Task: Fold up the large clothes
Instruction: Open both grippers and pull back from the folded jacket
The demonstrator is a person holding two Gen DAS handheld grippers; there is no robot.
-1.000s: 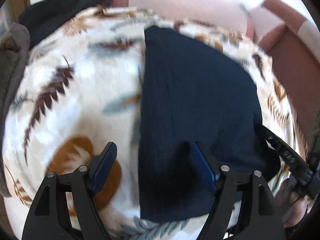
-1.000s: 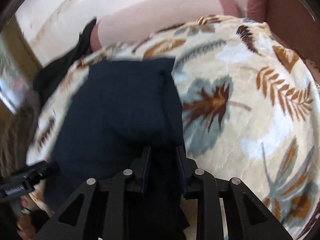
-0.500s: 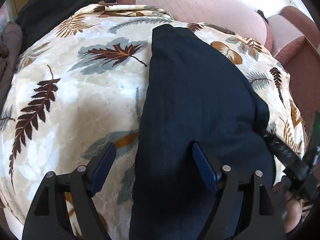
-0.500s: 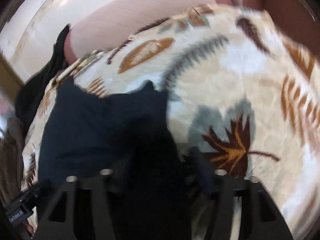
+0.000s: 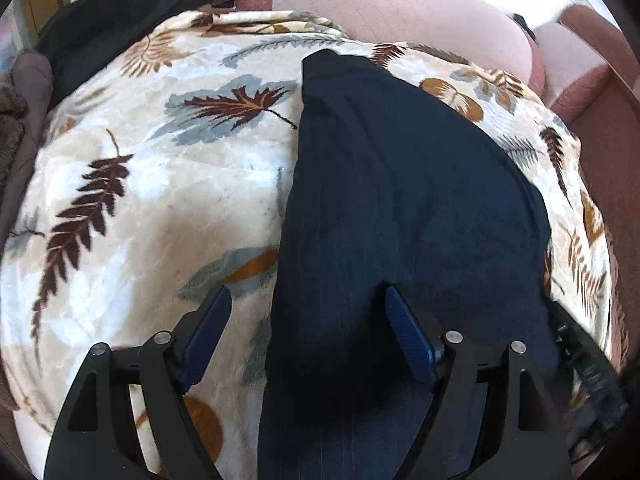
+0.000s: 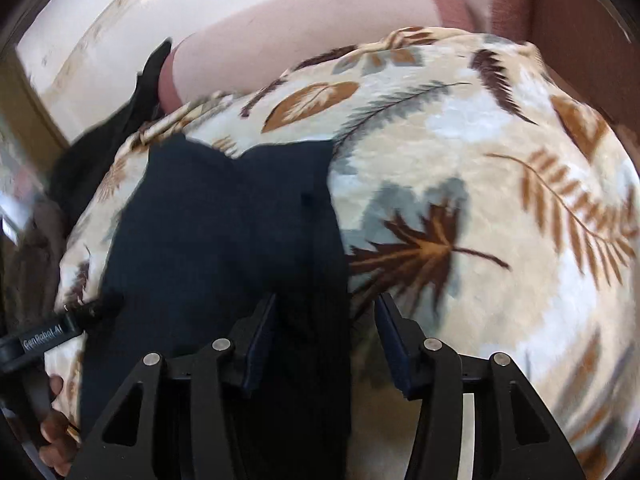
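A dark navy garment (image 5: 400, 200) lies folded lengthwise on a leaf-patterned blanket (image 5: 160, 200). My left gripper (image 5: 307, 296) is open just above it and straddles its left edge. One pad is over the blanket, the other over the cloth. In the right wrist view the garment (image 6: 224, 232) fills the left half of the blanket (image 6: 480, 160). My right gripper (image 6: 326, 304) straddles its right edge with its jaws closing. The cloth edge is between the pads, which do not press on it. Each gripper shows at the edge of the other's view.
A pink sofa back (image 5: 400, 12) runs behind the blanket, with a brown armrest (image 5: 608, 140) at the right. A black garment (image 5: 120, 20) is draped at the back left. A grey-brown fuzzy cloth (image 5: 16, 120) lies at the left edge. A hand (image 6: 56, 440) holds the left gripper.
My right gripper's jaws went from a narrow grip on the garment's near edge to standing apart. The left gripper stayed open and shifted slightly over the garment.
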